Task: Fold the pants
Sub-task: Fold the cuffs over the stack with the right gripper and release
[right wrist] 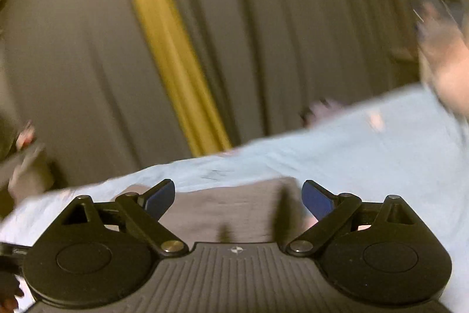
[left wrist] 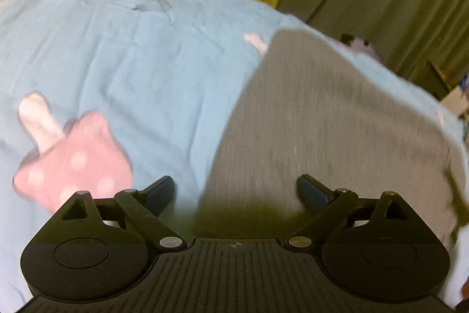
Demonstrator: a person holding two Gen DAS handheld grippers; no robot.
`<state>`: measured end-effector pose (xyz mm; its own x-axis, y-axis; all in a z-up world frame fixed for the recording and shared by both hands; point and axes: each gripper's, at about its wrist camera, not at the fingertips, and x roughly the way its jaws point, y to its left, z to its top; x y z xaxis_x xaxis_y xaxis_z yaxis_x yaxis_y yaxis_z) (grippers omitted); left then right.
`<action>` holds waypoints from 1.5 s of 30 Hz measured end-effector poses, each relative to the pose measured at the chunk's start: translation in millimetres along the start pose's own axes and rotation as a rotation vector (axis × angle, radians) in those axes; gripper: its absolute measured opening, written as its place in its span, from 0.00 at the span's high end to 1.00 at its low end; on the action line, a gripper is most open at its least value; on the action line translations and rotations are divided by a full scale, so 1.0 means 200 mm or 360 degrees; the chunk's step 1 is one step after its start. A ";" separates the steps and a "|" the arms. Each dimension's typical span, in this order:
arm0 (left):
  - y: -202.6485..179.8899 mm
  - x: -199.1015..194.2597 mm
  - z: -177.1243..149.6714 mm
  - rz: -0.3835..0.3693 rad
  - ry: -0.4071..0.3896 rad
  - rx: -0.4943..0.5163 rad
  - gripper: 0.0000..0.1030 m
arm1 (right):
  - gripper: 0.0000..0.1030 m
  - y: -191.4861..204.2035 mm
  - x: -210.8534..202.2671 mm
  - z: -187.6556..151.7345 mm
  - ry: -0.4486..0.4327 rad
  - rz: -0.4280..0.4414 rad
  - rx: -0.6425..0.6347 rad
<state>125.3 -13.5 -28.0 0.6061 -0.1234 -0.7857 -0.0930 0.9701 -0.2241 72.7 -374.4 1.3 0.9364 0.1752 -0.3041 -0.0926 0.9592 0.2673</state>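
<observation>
1. Lying flat on a pale blue bedsheet (left wrist: 123, 49), the grey pants (left wrist: 322, 119) reach from just ahead of the left gripper (left wrist: 236, 191) toward the far right edge of the bed; their near end is hidden behind the gripper's black body.
2. The left gripper's jaws stand spread wide with nothing pinched between them; its blue-padded fingertips (left wrist: 159, 192) hang above the cloth, one over the sheet, the other over the pants.
3. A pink spotted mushroom print (left wrist: 76, 157) on the sheet is partly cut off by the gripper's left side.
4. In the right wrist view the right gripper (right wrist: 238, 197) also has its jaws apart and empty; only a blurred strip of the pants (right wrist: 231, 210) shows between them.
5. Motion blur smears that view: a pinkish shape (right wrist: 442, 57) at the right edge cannot be identified.
6. Grey curtains (right wrist: 293, 34) with a yellow strip (right wrist: 173, 55) fill the background.
</observation>
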 end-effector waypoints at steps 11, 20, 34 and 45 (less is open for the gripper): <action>0.05 -0.21 -0.17 0.0049 -0.0176 -0.0035 0.03 | 0.66 -0.03 -0.14 -0.08 0.0312 0.0077 0.0465; 0.13 -0.34 -0.38 -0.0034 -0.0047 -0.0096 0.03 | 0.04 -0.24 -0.26 -0.22 0.0430 -0.0008 0.1148; 0.19 -0.36 -0.42 0.0097 -0.0066 -0.0174 0.03 | 0.04 -0.48 -0.06 -0.45 0.0669 0.0231 0.1954; 0.18 -0.32 -0.42 0.0138 -0.0034 -0.0156 0.03 | 0.04 -0.44 -0.02 -0.40 0.0729 0.0079 0.1683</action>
<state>17.1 11.9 -34.6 0.6089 -0.0345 -0.7925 -0.2219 0.9517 -0.2120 50.6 -440.8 -94.4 0.7088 0.4793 -0.5176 0.4071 0.3213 0.8550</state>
